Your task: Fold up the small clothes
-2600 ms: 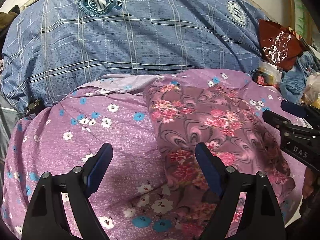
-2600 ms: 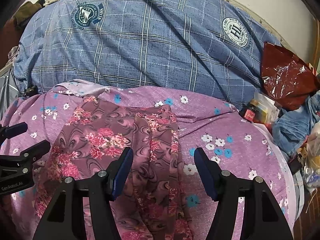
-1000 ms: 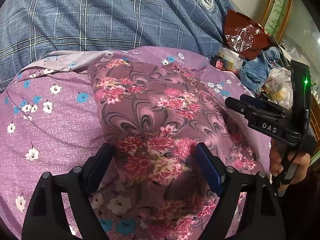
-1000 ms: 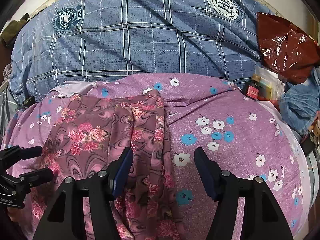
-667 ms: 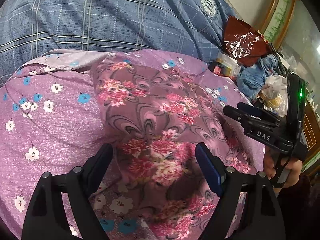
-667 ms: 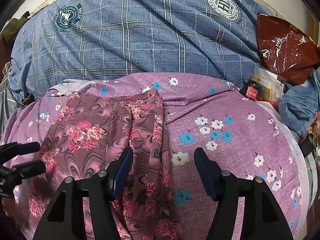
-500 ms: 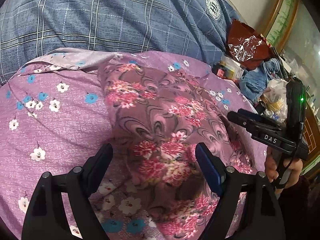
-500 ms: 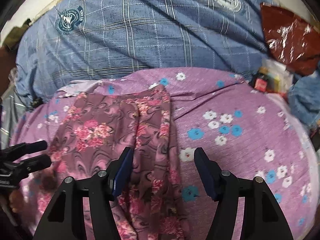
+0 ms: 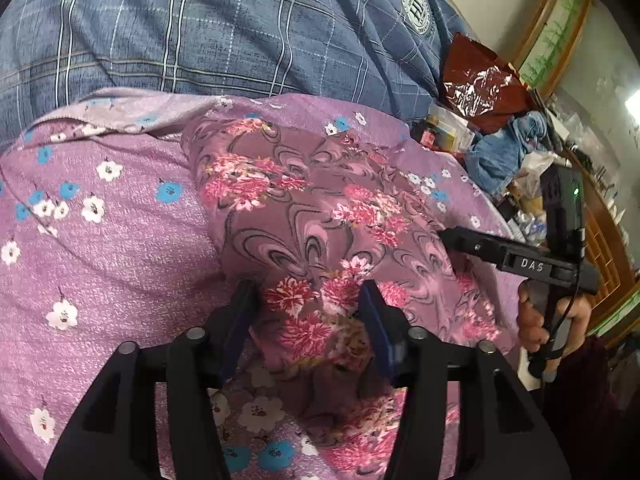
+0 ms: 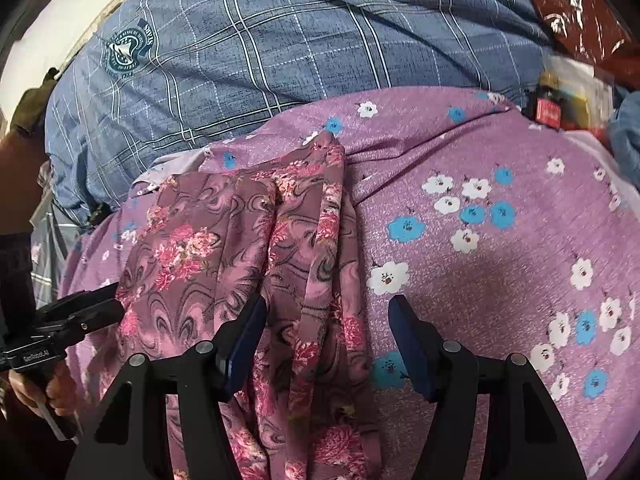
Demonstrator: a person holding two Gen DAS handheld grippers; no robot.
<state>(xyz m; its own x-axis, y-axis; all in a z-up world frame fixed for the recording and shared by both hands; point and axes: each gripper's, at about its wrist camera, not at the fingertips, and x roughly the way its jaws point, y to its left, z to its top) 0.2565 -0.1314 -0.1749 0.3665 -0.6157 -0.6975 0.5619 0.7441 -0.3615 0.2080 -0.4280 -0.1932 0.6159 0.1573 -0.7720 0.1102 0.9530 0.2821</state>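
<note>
A mauve garment with pink flowers (image 9: 312,216) lies on a purple flowered bedsheet (image 9: 112,248). It also shows in the right wrist view (image 10: 224,248), with long folds running toward me. My left gripper (image 9: 308,312) straddles the garment's near edge with its jaws partly closed around the cloth, a gap still between the pads. My right gripper (image 10: 326,328) is open over the garment's right folded edge. The right gripper also shows at the right of the left wrist view (image 9: 516,258), held by a hand. The left gripper also shows at the left of the right wrist view (image 10: 80,312).
A blue plaid quilt (image 9: 224,28) is piled behind the sheet. A red plastic bag (image 9: 480,84), small boxes and jars (image 9: 440,132) and blue cloth (image 9: 508,148) lie at the right. The bed's edge drops off at the far right.
My left gripper's jaws have narrowed from wide open around the garment's near edge. My right gripper has tilted and moved closer over the garment's right side, still open.
</note>
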